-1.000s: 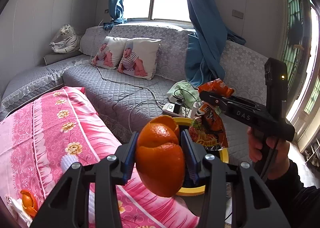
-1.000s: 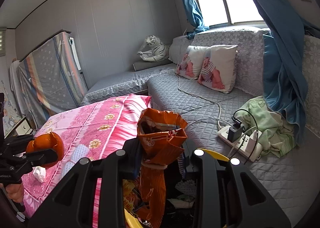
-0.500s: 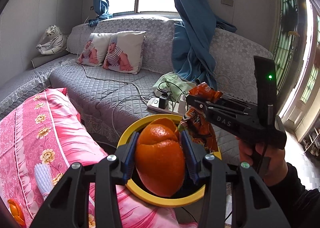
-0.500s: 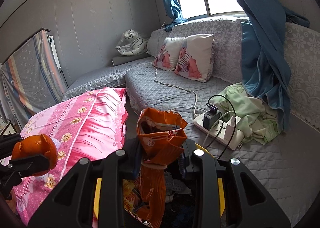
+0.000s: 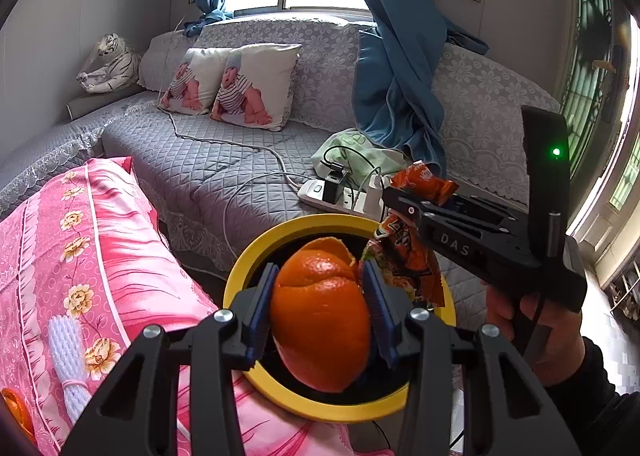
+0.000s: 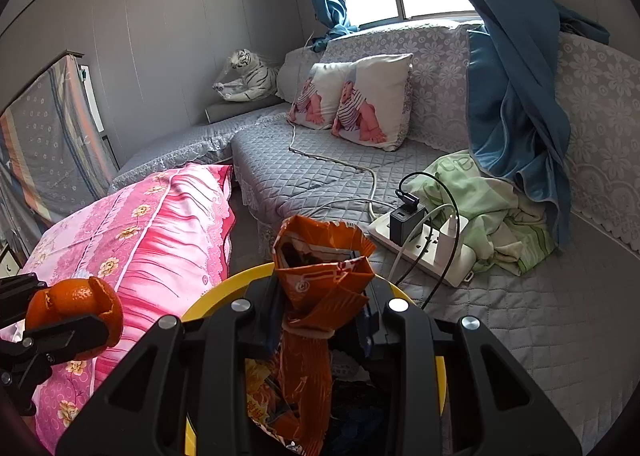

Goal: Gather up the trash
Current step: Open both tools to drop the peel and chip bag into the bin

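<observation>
The yellow-rimmed trash bin (image 5: 256, 256) stands between the pink floral quilt (image 5: 80, 256) and the grey quilted sofa (image 5: 208, 163), and both grippers hang over its dark mouth.

The left gripper (image 5: 320, 312) is clamped on a curled piece of orange peel (image 5: 320, 320); its blue-padded fingers (image 5: 260, 308) press the peel from both sides, and the peel sits above the near half of the bin's opening. In the right wrist view the same peel (image 6: 76, 308) shows to the left of the bin's rim (image 6: 208, 296), over the edge of the quilt (image 6: 152, 223).

The right gripper (image 6: 324, 320) is closed on a crumpled orange snack wrapper (image 6: 320, 268). The wrapper's torn top stands up above the fingers and its lower part hangs down into the bin's mouth, where other rubbish lies dark and hard to make out. From the left wrist view that gripper (image 5: 404, 211) reaches over the far right part of the rim, held by a hand (image 5: 536, 320) in a dark sleeve, with the wrapper (image 5: 404, 256) dangling beneath it.

Beyond the bin, on the sofa, lies a white power strip (image 6: 424, 248) with a black charger plugged in, and just past it a crumpled green cloth (image 6: 492, 215). A blue curtain (image 6: 512, 95) drapes down onto the sofa behind the cloth. Two cushions printed with babies (image 6: 356, 103) lean against the sofa back, and a toy white tiger (image 6: 248, 75) sits in the far corner.
</observation>
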